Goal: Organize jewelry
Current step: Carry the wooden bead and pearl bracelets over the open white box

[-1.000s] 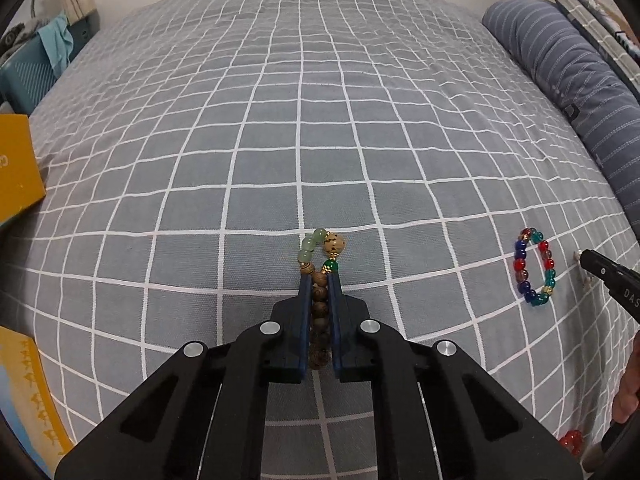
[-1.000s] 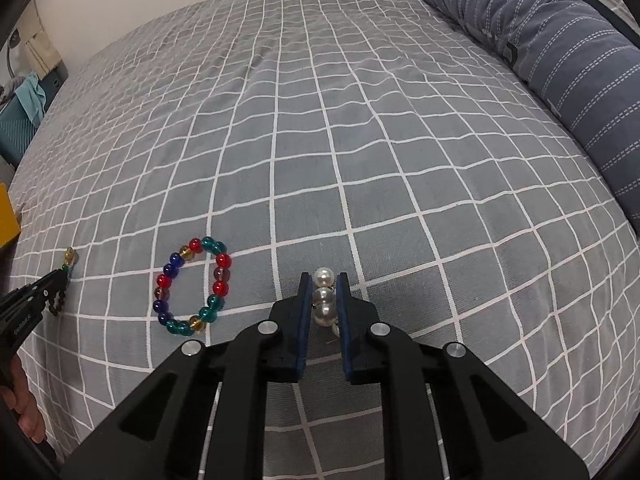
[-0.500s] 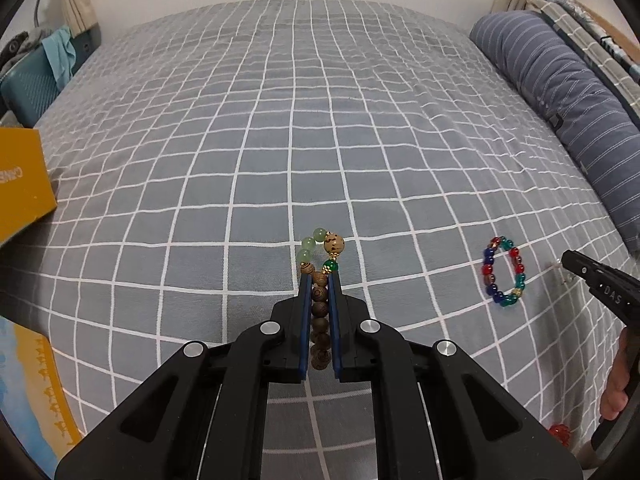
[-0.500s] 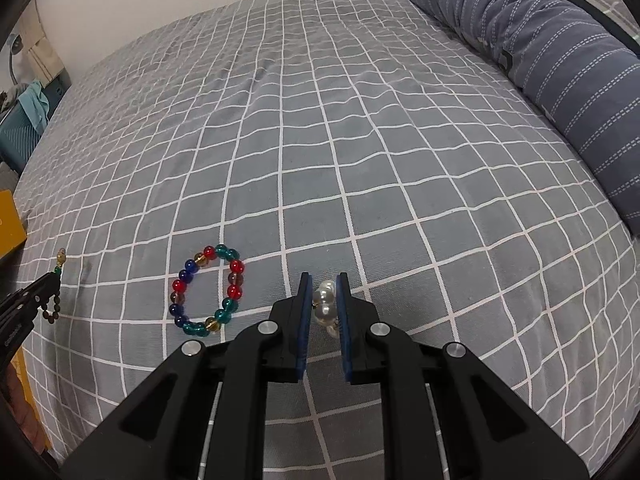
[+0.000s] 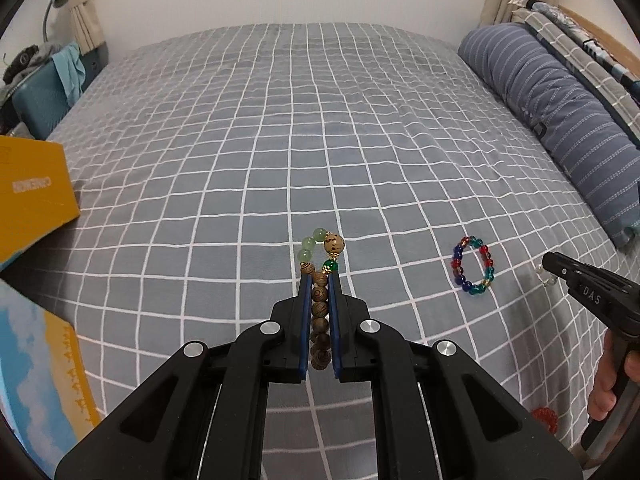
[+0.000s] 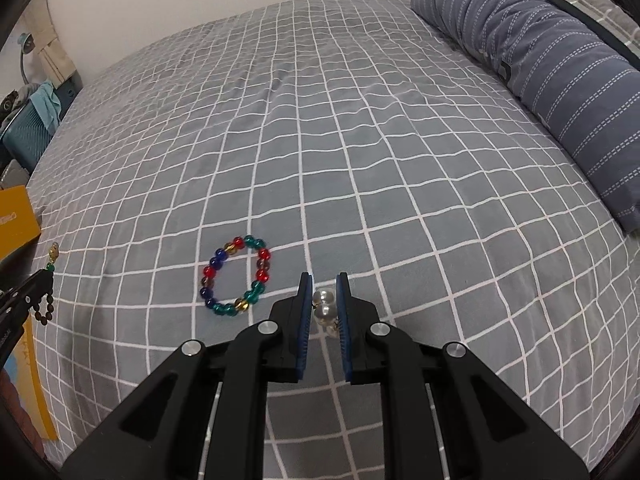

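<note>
The left gripper (image 5: 319, 276) has its blue-padded fingers (image 5: 305, 320) clamped on a wooden bead bracelet (image 5: 320, 312), whose brown beads run in a line between the pads while its pale green beads, one large speckled tan bead and a dark green bead loop out past the fingertips, above the grey checked bed cover (image 5: 304, 128). The right gripper (image 6: 323, 278) has its fingers (image 6: 304, 320) pressed on a pearl piece (image 6: 323, 306), two white pearls stacked between the pads; in the left wrist view that gripper (image 5: 550, 266) comes in from the right edge of the bed, and white letters reading "DAS" (image 5: 591, 295) show on its black body, with a hand (image 5: 608, 384) on its handle. A multicoloured bead bracelet (image 6: 236, 276) of red, blue, teal and amber beads lies flat on the bed cover between the two grippers, apart from both. A red beaded item (image 5: 545, 418) lies near the bed's near right edge, partly hidden. At the left edge of the bed sits a yellow box (image 5: 32, 196) with white printing too blurred to read, and beside it, nearer the camera, a blue and yellow picture book (image 5: 36, 376). A striped blue pillow (image 5: 560, 120) lies along the far right edge.
</note>
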Demonstrator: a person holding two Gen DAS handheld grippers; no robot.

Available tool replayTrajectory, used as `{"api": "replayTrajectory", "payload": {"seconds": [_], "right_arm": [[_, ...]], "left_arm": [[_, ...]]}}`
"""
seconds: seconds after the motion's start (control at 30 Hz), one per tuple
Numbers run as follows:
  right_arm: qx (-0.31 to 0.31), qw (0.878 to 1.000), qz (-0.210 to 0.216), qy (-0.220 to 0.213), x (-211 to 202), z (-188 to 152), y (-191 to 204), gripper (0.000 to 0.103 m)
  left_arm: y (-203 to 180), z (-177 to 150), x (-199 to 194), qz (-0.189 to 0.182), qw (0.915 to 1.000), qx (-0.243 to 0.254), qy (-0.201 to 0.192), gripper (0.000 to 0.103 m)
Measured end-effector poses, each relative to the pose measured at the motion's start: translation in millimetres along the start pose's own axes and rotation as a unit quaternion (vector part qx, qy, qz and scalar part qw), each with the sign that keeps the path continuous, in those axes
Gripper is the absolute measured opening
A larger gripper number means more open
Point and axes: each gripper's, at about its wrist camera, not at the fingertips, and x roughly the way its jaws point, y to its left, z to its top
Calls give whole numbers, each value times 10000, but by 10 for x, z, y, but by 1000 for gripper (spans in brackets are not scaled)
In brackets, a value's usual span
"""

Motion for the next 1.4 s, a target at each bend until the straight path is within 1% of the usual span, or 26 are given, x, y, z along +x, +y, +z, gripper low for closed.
{"api": "replayTrajectory", "payload": {"seconds": [0.1, 0.43, 0.8, 1.1, 1.4], "right_arm": [[-24, 10000, 21, -44, -91, -29, 32, 12], [-105, 9997, 29, -217, -393, -119, 152, 12], [-278, 9988, -46, -407, -692, -223, 322, 12], [-384, 9978, 31, -532, -1029, -294, 523, 12], [-509, 9961, 238, -686, -1359, -406, 825, 12]], "left_arm": [[2, -49, -74, -16, 10000, -30, -2, 7], [43, -216, -306, 152, 9999, -37, -47, 7], [174, -267, -626, 184, 9995, -166, -172, 7], [247, -308, -1038, 198, 9989, -219, -359, 7], [446, -450, -1427, 363, 9977, -335, -461, 7]]}}
